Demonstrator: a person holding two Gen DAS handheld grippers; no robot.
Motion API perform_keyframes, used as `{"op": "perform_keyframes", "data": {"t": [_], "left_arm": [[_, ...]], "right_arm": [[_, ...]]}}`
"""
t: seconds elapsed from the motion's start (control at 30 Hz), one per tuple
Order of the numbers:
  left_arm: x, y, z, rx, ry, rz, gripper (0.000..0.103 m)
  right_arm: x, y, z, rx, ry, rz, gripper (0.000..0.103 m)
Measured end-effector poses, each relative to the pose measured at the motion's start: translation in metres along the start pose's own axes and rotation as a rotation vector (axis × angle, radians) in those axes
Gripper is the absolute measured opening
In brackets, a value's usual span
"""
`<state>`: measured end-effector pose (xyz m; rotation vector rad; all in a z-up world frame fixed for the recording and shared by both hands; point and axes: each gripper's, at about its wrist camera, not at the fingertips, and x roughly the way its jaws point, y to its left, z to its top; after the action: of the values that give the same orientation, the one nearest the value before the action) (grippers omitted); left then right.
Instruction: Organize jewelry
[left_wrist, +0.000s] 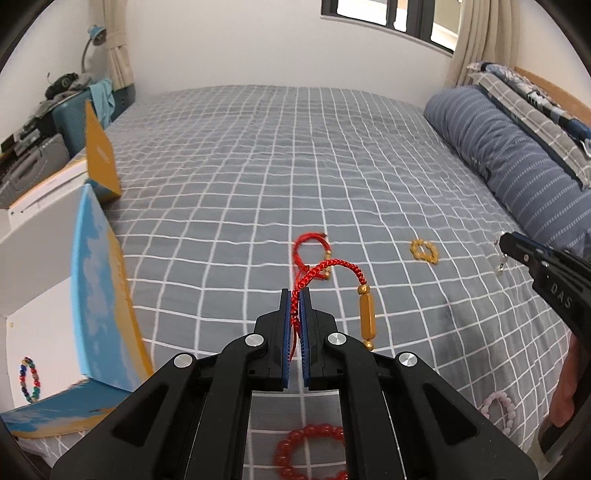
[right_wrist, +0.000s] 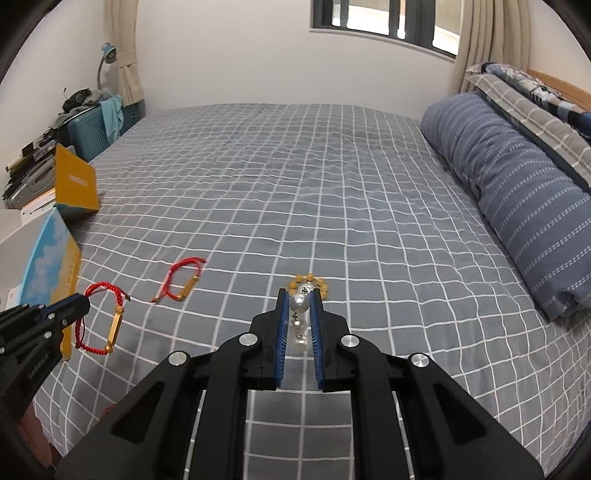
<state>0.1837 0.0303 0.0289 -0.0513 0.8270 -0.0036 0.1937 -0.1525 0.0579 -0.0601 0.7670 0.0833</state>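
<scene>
Grey checked bed (left_wrist: 258, 155) carries most pieces unsorted. Left tool (left_wrist: 295, 301) clamps a red braided bracelet (left_wrist: 334, 267); right tool (right_wrist: 299, 301) grips a pearl strand (right_wrist: 298, 325). One multicoloured bead bracelet (left_wrist: 29, 380) apparently lies inside the white box (left_wrist: 40, 332).

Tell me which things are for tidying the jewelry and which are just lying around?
For the job: red cord bracelet in the left tool; pearl bracelet in the right tool; second red bracelet; gold bead ring; open box.

Just lying around: rolled blanket, desk lamp.
</scene>
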Motion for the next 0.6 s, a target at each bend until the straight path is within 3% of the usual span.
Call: {"op": "perform_keyframes", "data": {"t": [0.6], "left_arm": [[-0.051,0.055,0.001,-0.049,-0.065,0.055,0.004]], "right_arm": [[-0.018,0.063,0.011,-0.057,-0.008,0.034,0.011]]}}
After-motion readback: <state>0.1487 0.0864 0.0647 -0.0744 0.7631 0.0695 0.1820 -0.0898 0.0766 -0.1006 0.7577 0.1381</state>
